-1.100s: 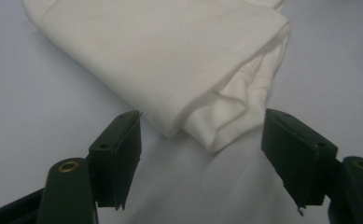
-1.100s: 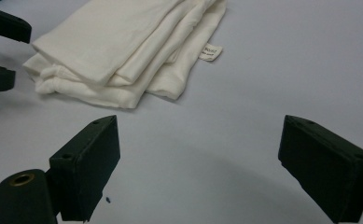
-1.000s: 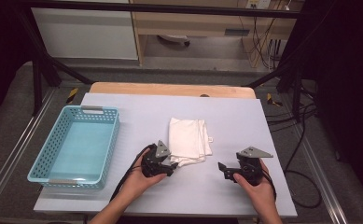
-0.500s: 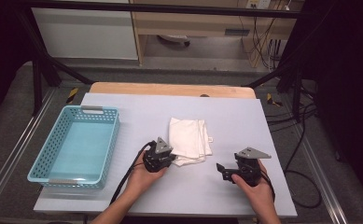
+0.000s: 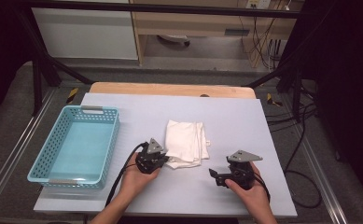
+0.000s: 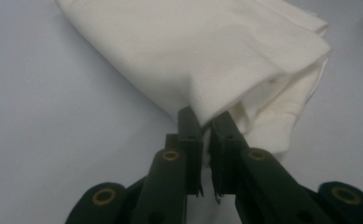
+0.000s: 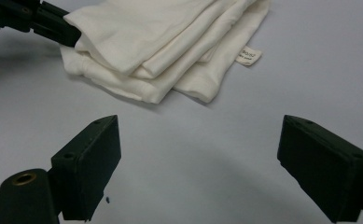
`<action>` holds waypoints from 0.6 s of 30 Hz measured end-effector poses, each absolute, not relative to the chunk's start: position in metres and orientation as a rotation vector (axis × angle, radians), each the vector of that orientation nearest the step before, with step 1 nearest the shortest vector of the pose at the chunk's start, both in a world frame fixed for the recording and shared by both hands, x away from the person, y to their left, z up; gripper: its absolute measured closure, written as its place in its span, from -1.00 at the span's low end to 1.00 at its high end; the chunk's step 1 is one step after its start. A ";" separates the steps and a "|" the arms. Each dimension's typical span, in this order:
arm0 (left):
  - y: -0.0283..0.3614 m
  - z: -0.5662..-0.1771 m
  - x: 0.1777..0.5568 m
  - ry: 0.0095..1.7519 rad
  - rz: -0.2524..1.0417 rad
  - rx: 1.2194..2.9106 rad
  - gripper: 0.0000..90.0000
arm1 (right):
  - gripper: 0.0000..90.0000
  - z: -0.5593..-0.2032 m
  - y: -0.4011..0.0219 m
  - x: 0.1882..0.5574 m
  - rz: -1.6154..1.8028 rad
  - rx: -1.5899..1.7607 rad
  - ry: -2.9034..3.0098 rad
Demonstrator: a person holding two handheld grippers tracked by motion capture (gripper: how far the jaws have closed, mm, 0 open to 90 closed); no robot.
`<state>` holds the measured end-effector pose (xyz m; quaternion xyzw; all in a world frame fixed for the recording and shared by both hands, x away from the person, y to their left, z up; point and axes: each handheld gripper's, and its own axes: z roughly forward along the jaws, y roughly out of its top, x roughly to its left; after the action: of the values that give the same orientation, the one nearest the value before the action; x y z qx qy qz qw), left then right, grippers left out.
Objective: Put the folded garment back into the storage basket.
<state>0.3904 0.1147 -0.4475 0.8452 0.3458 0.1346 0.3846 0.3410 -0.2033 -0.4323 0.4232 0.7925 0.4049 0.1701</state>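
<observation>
High view: your left tool (image 5: 163, 160) sits at the near-left corner of the folded white cloth (image 5: 187, 145), mid-table (image 5: 235, 116). Its jaws have just been closing, with the cloth's edge between them. Right tool (image 5: 215, 173) rests apart from the cloth, near side, holding nothing. Blue basket (image 5: 110, 140) stands empty at the left.

Left gripper view: the left tool (image 6: 206, 135) is pinched down on a fold of the cloth (image 6: 207, 56). Grip looks made; the rest of the cloth lies flat on the table.

Right gripper view: right tool (image 7: 200, 140) stands wide, bare table between the jaws. Cloth (image 7: 160, 42) lies ahead, tag at its far corner.

Progress: first corner gripped, nothing lifted. Likely left: second grip with your right, then lift or move.
</observation>
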 end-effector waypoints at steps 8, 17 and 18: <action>0.126 -0.440 0.378 0.873 0.314 2.197 0.87 | -0.70 -0.434 -0.191 0.336 1.141 1.165 2.316; 0.142 -0.434 0.358 0.876 0.299 2.209 0.87 | -0.67 -0.428 -0.185 0.330 1.160 1.129 2.322; 0.144 -0.433 0.355 0.869 0.302 2.215 0.87 | -0.67 -0.428 -0.184 0.329 1.157 1.132 2.332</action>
<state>0.3548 0.1436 -0.4326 0.8605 0.3375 0.1173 0.3631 0.3295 -0.1843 -0.4283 0.3942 0.8120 0.4030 0.1510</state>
